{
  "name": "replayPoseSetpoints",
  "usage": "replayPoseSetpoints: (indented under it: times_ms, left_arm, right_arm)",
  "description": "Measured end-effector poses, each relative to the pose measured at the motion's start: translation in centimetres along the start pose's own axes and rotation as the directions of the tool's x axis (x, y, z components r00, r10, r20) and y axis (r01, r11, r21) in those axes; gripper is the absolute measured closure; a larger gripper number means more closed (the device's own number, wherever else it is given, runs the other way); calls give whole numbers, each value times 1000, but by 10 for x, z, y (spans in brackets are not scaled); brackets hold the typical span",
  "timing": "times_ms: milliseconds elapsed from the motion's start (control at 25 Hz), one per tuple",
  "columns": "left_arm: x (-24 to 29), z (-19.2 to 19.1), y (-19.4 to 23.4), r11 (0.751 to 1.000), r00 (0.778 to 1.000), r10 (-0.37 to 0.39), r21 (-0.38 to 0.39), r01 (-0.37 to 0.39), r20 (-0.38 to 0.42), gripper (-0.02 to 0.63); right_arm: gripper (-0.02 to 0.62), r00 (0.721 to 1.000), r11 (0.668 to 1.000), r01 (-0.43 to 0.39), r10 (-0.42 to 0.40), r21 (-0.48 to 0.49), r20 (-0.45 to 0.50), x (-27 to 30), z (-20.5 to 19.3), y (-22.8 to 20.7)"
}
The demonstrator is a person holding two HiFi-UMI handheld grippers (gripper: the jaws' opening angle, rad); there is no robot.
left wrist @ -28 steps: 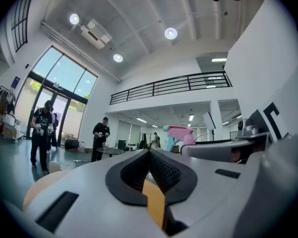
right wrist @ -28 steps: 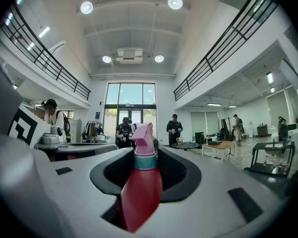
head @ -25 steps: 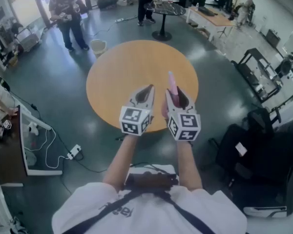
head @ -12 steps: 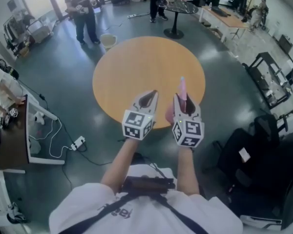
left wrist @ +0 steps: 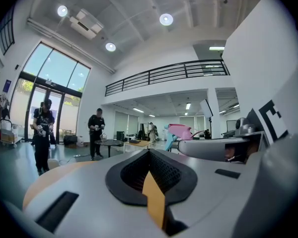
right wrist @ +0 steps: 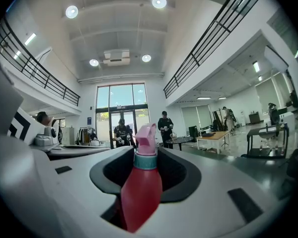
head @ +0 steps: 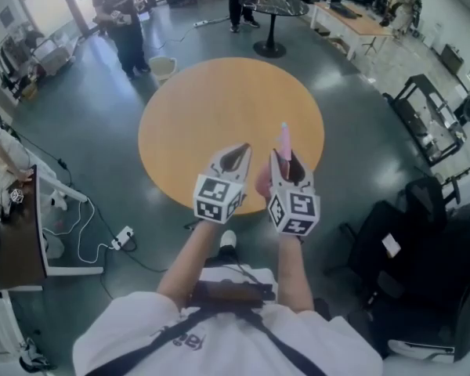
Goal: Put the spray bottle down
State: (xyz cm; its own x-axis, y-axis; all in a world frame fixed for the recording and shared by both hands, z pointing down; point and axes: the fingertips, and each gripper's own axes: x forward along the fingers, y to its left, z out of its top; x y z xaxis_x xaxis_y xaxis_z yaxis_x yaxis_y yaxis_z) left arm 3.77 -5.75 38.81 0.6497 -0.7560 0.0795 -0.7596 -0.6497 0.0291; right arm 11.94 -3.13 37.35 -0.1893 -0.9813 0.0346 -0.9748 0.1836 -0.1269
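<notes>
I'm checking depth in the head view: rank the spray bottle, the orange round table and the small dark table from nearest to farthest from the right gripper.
1. Spray bottle, held between the right gripper jaws.
2. Orange round table, just ahead of the gripper and under it.
3. Small dark table, on the floor beyond the orange table's far edge.

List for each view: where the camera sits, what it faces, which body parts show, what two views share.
Head view: on the head, steeply down at the round table; forearms, left gripper, right gripper show.
Left gripper view: on that gripper, along its empty jaws.
Right gripper view: likewise, jaws gripping the spray bottle.
Shared: the bottle.
</notes>
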Motion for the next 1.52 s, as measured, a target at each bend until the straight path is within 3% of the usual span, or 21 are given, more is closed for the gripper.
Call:
replayPoseSetpoints:
  times_ms: [360, 480, 640, 800, 1000, 1200, 1520]
  left_arm:
    - [58, 32, 62, 999, 997, 43, 17, -44, 65, 595]
    - [74, 30, 81, 997, 995, 82, 9, -82, 50, 595]
    - [91, 21, 84, 998, 999, 33, 47, -35, 43, 595]
    - [104, 12, 83, 1000, 999, 2, 23, -3, 49, 595]
    - [121, -15, 88, 1000, 1000, 8, 1, -8, 1, 595]
    - [136, -37, 98, 1000, 999, 10, 4, -10, -44, 595]
    - [165, -49, 98, 1000, 997, 16, -19, -17, -73, 595]
  right_arm:
    - [422, 999, 998, 33, -32, -52, 37, 66, 26, -13]
    - [422, 999, 996, 43, -42, -84, 24, 82, 25, -10]
    - [422, 998, 992, 60, -60, -107, 5, 91, 15, -17]
    - [422, 997, 995, 74, -76, -73, -18, 97, -1, -32]
    - [422, 985, 963, 135, -156, -235, -76, 114, -22, -52]
    - [422, 980, 981, 130, -149, -143, -132, 139, -49, -69]
    - [422, 969, 983, 154, -170, -99, -179, 170, -79, -93]
